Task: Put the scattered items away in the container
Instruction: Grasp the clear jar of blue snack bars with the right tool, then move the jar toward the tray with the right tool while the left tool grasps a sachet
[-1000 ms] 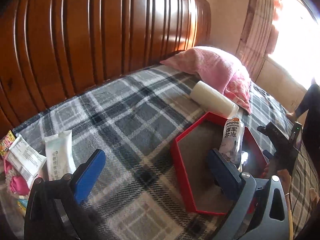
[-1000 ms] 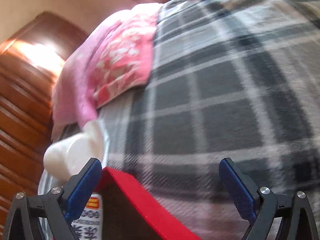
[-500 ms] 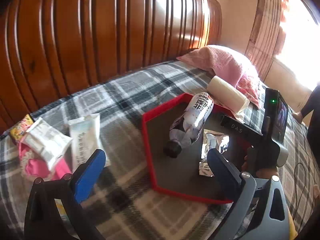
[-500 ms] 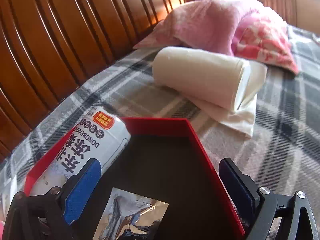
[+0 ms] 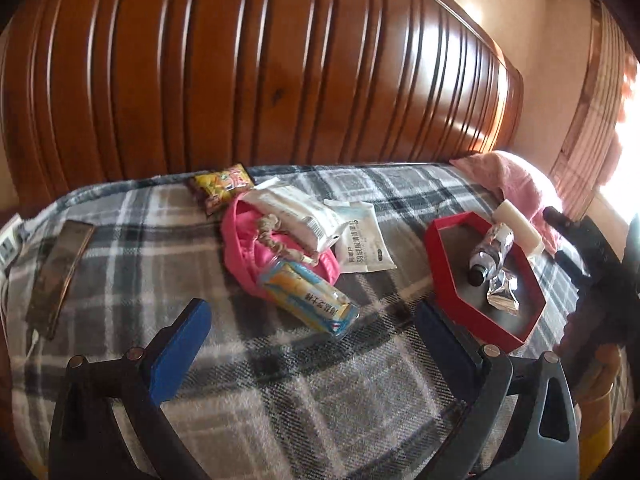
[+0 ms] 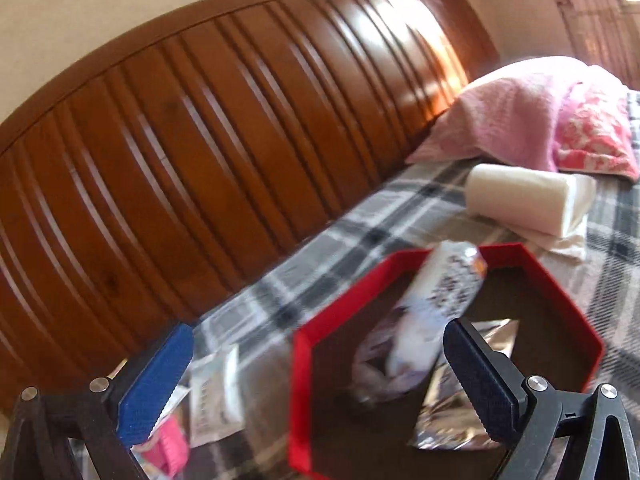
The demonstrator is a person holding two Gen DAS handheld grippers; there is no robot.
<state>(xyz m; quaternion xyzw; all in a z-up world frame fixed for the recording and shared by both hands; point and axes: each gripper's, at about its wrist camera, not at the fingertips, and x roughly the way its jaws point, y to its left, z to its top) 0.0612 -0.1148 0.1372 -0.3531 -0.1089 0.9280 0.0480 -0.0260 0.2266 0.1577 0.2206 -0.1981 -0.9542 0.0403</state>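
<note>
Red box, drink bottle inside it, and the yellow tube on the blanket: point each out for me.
red box [image 5: 434, 280], left wrist view, on its near-left wall.
drink bottle [image 5: 493, 246], left wrist view, on its label.
yellow tube [image 5: 308, 300], left wrist view, mid-body.

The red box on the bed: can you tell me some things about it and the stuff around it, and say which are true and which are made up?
1. The red box holds a bottle and a foil packet. True.
2. The pink pouch is in the box. False: it lies on the blanket.
3. The left gripper grips a tube. False: its fingers are open, empty.
4. A white roll lies outside the box. True.
</note>
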